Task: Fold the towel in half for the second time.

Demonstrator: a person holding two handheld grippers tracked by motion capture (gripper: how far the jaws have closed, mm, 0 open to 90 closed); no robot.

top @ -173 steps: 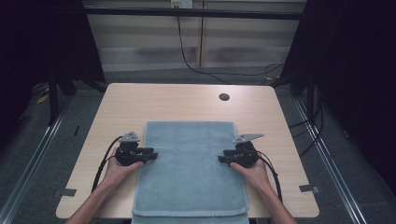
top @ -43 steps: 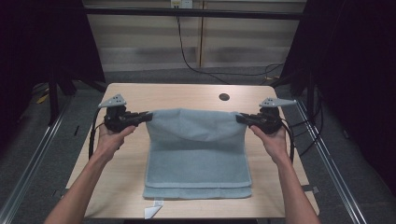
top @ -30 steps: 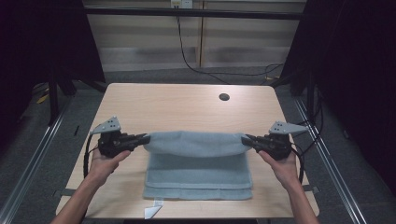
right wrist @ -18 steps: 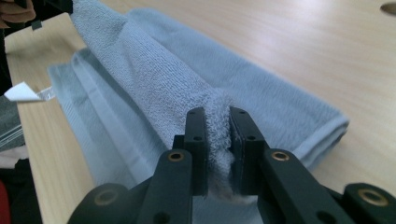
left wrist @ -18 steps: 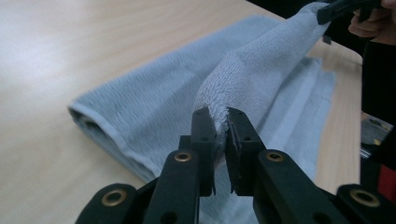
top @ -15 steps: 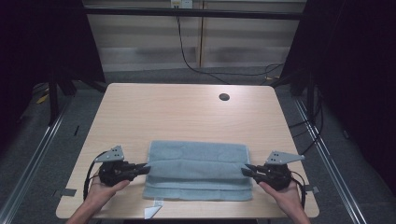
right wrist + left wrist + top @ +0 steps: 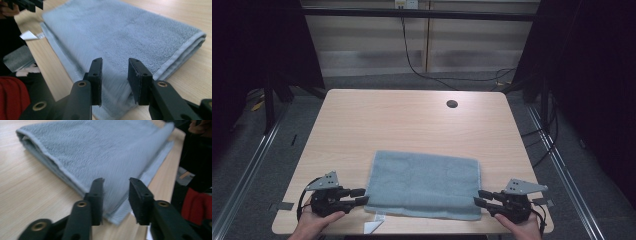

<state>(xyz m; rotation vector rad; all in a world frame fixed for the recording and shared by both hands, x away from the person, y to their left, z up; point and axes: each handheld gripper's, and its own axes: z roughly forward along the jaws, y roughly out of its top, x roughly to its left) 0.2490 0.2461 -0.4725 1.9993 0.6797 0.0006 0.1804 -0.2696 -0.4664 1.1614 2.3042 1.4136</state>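
Soft grey terry, the folded towel (image 7: pixel 424 184) is lying limp at lower centre while my left claw (image 7: pixel 358 196) and right claw (image 7: pixel 481 197), jaws just opening and empty, are flanking its thick, grippable ends.

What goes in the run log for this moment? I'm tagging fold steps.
step: fold laid | towel: folded, flat on table | left gripper: jaws just opened, off towel | right gripper: jaws just opened, off towel

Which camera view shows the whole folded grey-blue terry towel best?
The high view: the folded grey-blue terry towel lies there complete, all four edges visible on the wooden table. The left gripper view shows one end with its stacked layers; the right gripper view shows the opposite end, blurred.
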